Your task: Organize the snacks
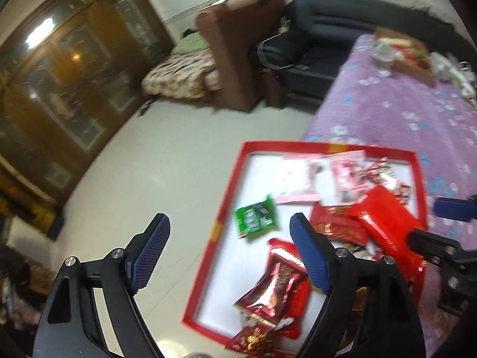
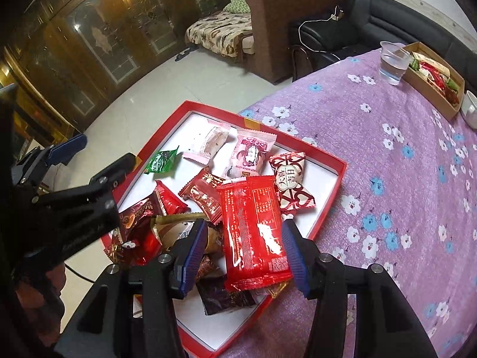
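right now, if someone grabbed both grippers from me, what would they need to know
Left hand-held gripper: open, empty, at the near left edge of the red tray.
Right hand-held gripper: its jaws flank the big red packet; a firm grip is unclear.
Done: about a dozen snacks are in the tray, including the green packet.
Left: place the red packet. The cardboard box beside the water cup holds more snacks.

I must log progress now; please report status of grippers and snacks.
Left gripper open, empty. Right gripper around the red packet; grip unclear. Other snacks in red tray. Nothing blocking.
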Motion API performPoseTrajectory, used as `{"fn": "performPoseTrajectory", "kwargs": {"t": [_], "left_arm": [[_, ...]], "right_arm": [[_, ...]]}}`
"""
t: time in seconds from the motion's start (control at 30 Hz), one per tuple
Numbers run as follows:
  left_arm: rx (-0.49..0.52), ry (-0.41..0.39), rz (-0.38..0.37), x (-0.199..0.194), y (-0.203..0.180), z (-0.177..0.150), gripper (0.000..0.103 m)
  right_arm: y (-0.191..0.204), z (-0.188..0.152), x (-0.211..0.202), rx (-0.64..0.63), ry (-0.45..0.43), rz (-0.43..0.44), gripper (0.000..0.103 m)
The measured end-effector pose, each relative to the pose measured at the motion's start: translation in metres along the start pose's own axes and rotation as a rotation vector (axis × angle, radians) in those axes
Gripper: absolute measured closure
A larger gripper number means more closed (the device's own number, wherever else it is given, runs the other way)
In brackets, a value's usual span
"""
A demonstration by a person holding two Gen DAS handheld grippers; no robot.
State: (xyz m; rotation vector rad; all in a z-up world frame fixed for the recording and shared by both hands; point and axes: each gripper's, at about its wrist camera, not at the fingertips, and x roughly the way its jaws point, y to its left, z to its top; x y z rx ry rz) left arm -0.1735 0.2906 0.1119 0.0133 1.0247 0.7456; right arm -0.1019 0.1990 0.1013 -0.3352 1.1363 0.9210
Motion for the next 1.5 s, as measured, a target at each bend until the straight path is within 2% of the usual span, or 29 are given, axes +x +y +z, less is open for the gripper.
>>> {"fn": "performPoseTrajectory", "kwargs": {"t": [0.1, 0.3, 0.63, 0.97, 1.2, 1.5], "left_arm": [[-0.018, -0.006, 0.041, -0.008, 0.002, -0.002, 0.020], [-0.125, -0.084, -0.128, -0.039, 0.019, -0.001, 0.020], [-0.170, -0.095, -0.154, -0.064, 0.018, -0.002, 0.020], [-0.165, -0.057, -0.119, -0.068, 0.012, -0.013, 0.020], [-0.167, -0.002, -0.072, -0.064, 0.006, -0.022, 0.016], [-0.157, -0.032, -0.066, -0.073, 0.002, -0.026, 0.016]], "right_arm": [[-0.002, -0.005, -0.005, 0.003, -0.010, 0.006, 0.049], [0.001, -0.014, -0.017, -0.025, -0.033, 0.009, 0.048], [0.011, -0.031, -0.029, -0.090, -0.043, 0.018, 0.046], [0.018, -0.039, -0.034, -0.135, -0.038, 0.030, 0.046], [0.020, -0.040, -0.034, -0.156, -0.036, 0.038, 0.046], [0.015, -0.038, -0.031, -0.153, -0.030, 0.048, 0.045]]}}
